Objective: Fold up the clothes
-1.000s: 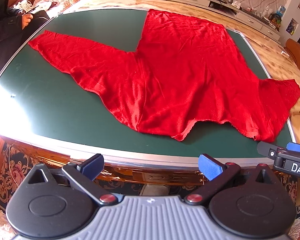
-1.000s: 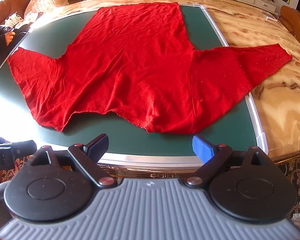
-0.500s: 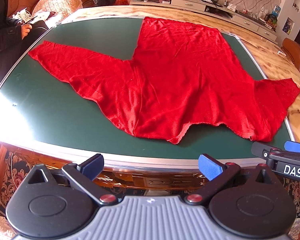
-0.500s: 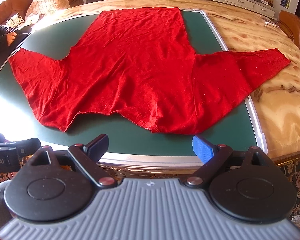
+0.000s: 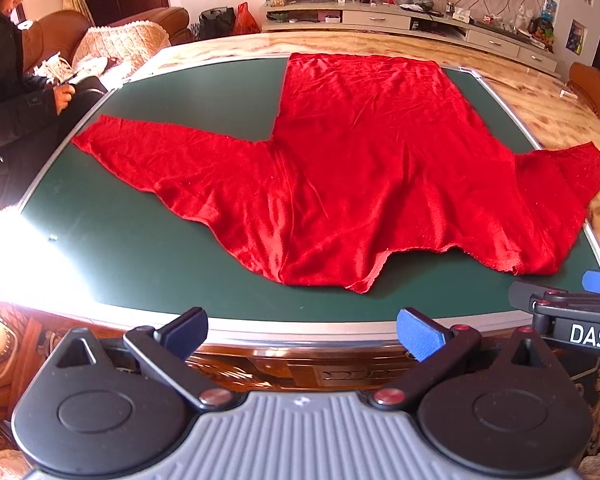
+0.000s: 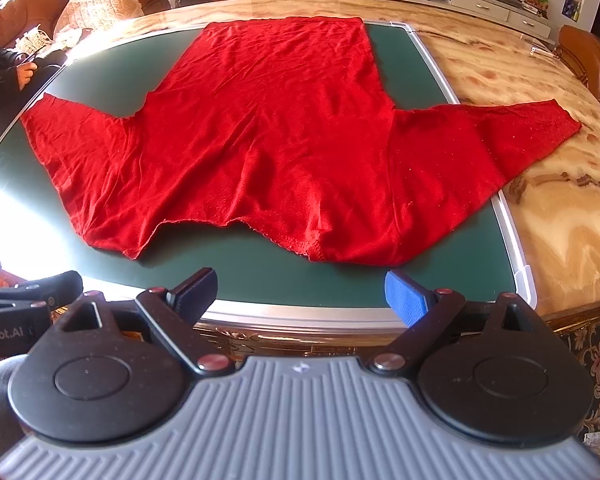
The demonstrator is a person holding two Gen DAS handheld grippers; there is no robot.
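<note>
Both tools, left and right, hang released at the desk edge, the red top flat just ahead, so each should pinch a sleeve tip cleanly and fold inward.

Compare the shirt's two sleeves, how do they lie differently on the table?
The left sleeve lies wholly on the green mat; the right sleeve runs over the mat's silver edge, its cuff on the marble tabletop. The left sleeve's end points toward the seated person, the right sleeve's away. Both are red and spread flat.
</note>
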